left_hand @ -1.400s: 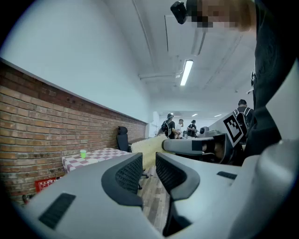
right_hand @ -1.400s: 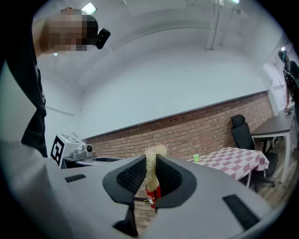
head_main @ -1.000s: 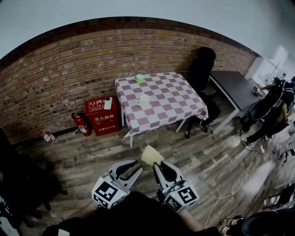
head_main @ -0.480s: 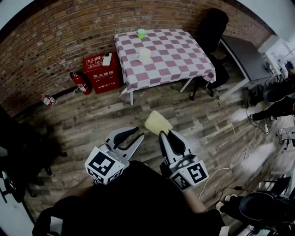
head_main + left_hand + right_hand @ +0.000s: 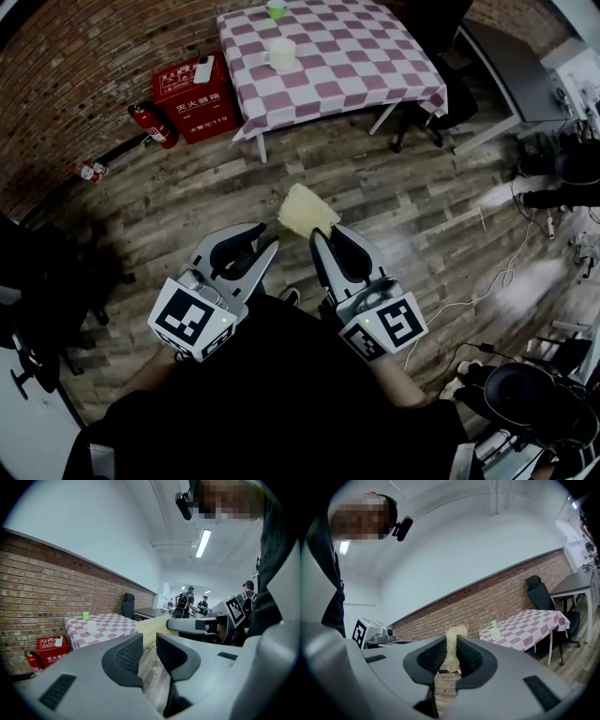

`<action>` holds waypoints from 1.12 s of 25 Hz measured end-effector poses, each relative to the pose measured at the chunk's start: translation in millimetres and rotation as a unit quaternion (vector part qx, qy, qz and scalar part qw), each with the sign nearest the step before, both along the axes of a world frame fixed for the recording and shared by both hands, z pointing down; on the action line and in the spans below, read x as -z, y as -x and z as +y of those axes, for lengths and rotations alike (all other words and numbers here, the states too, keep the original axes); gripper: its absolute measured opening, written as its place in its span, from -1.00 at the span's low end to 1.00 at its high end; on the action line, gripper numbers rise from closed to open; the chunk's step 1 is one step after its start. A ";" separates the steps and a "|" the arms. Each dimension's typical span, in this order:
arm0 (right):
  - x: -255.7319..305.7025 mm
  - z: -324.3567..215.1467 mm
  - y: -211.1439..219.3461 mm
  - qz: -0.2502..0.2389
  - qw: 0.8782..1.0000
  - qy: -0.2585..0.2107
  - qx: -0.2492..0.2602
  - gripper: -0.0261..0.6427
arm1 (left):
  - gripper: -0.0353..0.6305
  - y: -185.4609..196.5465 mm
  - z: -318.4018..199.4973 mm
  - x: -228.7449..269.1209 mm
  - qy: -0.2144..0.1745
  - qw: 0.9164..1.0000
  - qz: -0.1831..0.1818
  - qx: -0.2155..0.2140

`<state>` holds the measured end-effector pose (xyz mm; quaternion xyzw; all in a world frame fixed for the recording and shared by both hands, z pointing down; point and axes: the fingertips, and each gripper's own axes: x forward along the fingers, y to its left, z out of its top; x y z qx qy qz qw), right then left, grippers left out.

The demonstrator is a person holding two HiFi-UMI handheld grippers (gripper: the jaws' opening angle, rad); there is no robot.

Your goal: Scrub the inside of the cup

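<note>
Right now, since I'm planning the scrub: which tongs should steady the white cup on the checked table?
Left, probably. The left tongs are open and empty; the right tongs are shut on the pale yellow fibrous scrub pad.

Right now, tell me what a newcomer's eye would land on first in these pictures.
The yellow scrub pad pinched in the right gripper stands out, held above the wooden floor in front of the person. The left gripper next to it is open and empty. Far ahead, the white cup sits on the checked table by the brick wall, with a red box beside the table.
</note>
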<state>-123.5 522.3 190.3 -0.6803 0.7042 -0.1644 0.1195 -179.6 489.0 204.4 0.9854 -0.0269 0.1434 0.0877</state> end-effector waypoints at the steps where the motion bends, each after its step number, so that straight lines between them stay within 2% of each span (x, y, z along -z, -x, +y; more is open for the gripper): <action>1: -3.2 -8.5 -2.8 0.003 1.000 0.004 0.003 -0.71 | -0.60 -5.2 -6.9 -3.0 0.002 1.000 0.000 -0.003; 4: -9.9 -38.1 -19.4 0.012 1.000 0.020 -0.003 -0.71 | -0.60 -25.2 -36.2 -10.4 0.015 1.000 0.006 -0.013; 7: -6.8 -73.4 -50.1 0.019 0.999 0.030 -0.033 -0.71 | -0.60 -54.4 -79.9 -7.0 0.030 0.999 0.021 -0.026; 14: 10.0 -187.0 -97.8 0.040 0.996 0.056 -0.065 -0.71 | -0.60 -111.5 -202.0 19.9 0.031 0.997 0.048 -0.058; 22: 3.5 -284.7 -136.0 0.038 0.992 0.090 -0.082 -0.71 | -0.60 -144.0 -322.6 3.7 0.048 0.997 0.034 -0.047; 28: -20.7 -320.5 -169.9 0.008 0.991 0.109 -0.082 -0.71 | -0.60 -175.9 -369.6 -17.5 0.020 0.999 0.007 -0.033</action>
